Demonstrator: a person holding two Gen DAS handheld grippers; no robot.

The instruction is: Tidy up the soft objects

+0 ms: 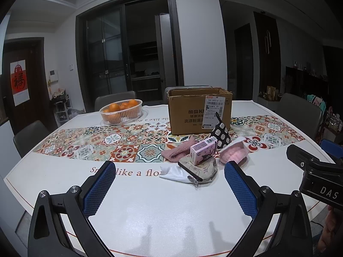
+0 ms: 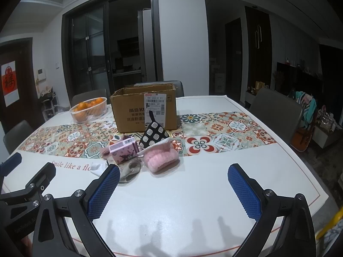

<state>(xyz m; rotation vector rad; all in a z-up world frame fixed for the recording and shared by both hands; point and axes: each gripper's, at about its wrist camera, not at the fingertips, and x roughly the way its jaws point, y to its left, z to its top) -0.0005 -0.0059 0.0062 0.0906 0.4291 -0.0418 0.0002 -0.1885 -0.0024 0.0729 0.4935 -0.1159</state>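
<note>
Grippers first, nearest the lens: the left gripper point(image 1: 169, 189) hangs low over the white table point(image 1: 150, 209) with its 2 blue pads spread wide and nothing between them. Same story on the right gripper point(image 2: 173, 190), fingers wide apart, empty, hovering above bare tabletop.

Just ahead sits the pile. Closest to the left gripper is a beige zip pouch point(image 1: 200, 168) with a white cloth point(image 1: 171, 172) lying touching it on its left. A pink carton point(image 1: 203, 152) rests on top of the pouch, and behind it a dusty-pink towel point(image 1: 174, 153) stretches out leftward. To the right lies a fluffy pink slipper point(image 2: 160, 159), long axis running roughly left to right across the right gripper's line of sight. Behind that leans a black-and-white spotted pouch point(image 2: 154, 137), its loop pointing up against the cardboard box point(image 2: 145, 111).

That box stands open-topped beyond the pile, the likely home for the soft things. Farther back on the left, a basket of oranges point(image 1: 121, 112).

My call: the slipper lies ahead and left of the right gripper's centre, nearer that hand; the zip pouch sits dead ahead of the left.
</note>
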